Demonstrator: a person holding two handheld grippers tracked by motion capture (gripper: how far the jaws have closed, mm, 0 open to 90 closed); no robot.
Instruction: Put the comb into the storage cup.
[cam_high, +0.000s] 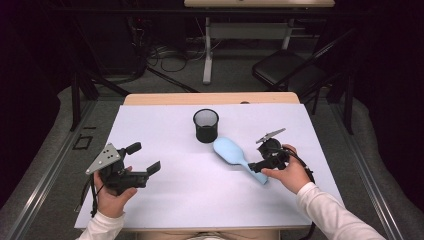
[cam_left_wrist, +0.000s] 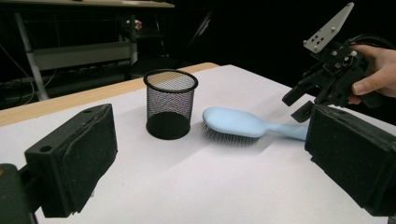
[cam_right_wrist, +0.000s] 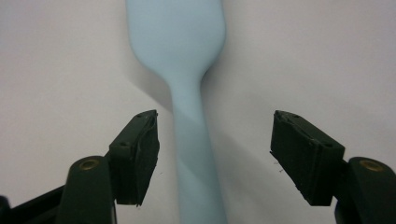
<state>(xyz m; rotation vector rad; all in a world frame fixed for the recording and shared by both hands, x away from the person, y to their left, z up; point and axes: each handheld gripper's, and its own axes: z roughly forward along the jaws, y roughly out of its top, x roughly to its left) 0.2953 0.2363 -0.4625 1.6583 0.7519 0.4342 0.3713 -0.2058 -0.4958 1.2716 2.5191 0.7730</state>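
A light blue hairbrush (cam_high: 232, 153) lies bristles down on the white table, its handle pointing toward the person's right hand. My right gripper (cam_high: 260, 167) hovers over the handle (cam_right_wrist: 191, 158), open, one jaw on each side of it and neither touching. A black mesh cup (cam_high: 206, 125) stands upright just behind the brush head (cam_left_wrist: 233, 123). My left gripper (cam_high: 145, 161) is held at the table's left, open and empty, facing the cup (cam_left_wrist: 170, 104) and brush.
The white sheet (cam_high: 165, 200) covers the table, with a wooden strip (cam_high: 210, 98) along its far edge. Beyond the table stand a black chair (cam_high: 290, 70) and a desk leg (cam_high: 207, 47) among floor cables.
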